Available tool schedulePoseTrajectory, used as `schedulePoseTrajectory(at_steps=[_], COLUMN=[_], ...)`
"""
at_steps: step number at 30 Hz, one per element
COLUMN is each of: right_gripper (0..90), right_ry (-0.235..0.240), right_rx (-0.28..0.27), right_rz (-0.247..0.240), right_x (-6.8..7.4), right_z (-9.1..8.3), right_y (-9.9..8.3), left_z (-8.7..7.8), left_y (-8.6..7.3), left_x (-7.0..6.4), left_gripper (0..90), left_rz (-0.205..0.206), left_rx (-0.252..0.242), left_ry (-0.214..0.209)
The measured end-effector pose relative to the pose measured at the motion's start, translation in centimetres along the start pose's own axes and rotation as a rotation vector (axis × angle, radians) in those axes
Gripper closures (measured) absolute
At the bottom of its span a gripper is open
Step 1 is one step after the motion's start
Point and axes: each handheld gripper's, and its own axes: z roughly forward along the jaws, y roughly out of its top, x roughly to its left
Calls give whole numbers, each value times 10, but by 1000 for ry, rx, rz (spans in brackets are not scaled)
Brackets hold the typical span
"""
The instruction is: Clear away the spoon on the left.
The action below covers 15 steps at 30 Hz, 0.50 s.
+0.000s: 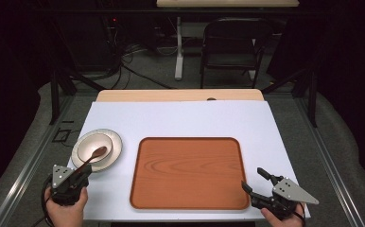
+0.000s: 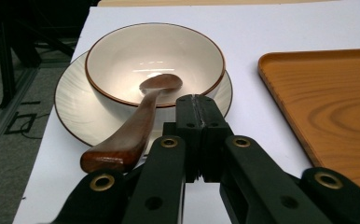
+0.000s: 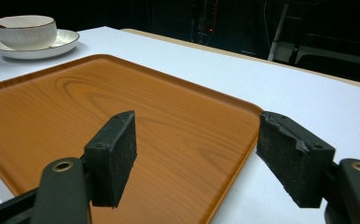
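A cream bowl (image 1: pixel 93 147) stands on a cream plate (image 1: pixel 115 144) at the table's left. A brown wooden spoon (image 2: pixel 141 123) rests in the bowl, its handle leaning over the rim toward me. My left gripper (image 2: pixel 197 103) is shut with nothing between its jaws, just right of the spoon's handle and close to the plate's near edge; in the high view the left gripper (image 1: pixel 82 171) sits below the plate. My right gripper (image 3: pixel 197 158) is open and empty over the near right corner of the orange wooden tray (image 3: pixel 66 107), one jaw over the tray, the other over the table.
The tray (image 1: pixel 188 172) lies bare in the middle of the white table top (image 1: pixel 180 118). A black folding chair (image 1: pixel 232 45) and a table leg (image 1: pixel 178 47) stand beyond the far edge. Dark frame rails run along both sides.
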Motion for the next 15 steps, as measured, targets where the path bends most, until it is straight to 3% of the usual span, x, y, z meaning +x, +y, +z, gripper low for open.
schedulePoseTrajectory(at_steps=[15], right_gripper=[281], right_ry=[0], right_rx=[0], right_rz=[0], right_x=[0], right_z=[0], right_y=[0], left_z=[-1], left_y=[0], left_x=[16], left_gripper=[885], left_rz=[-28], left_rx=[-13], left_ry=[54])
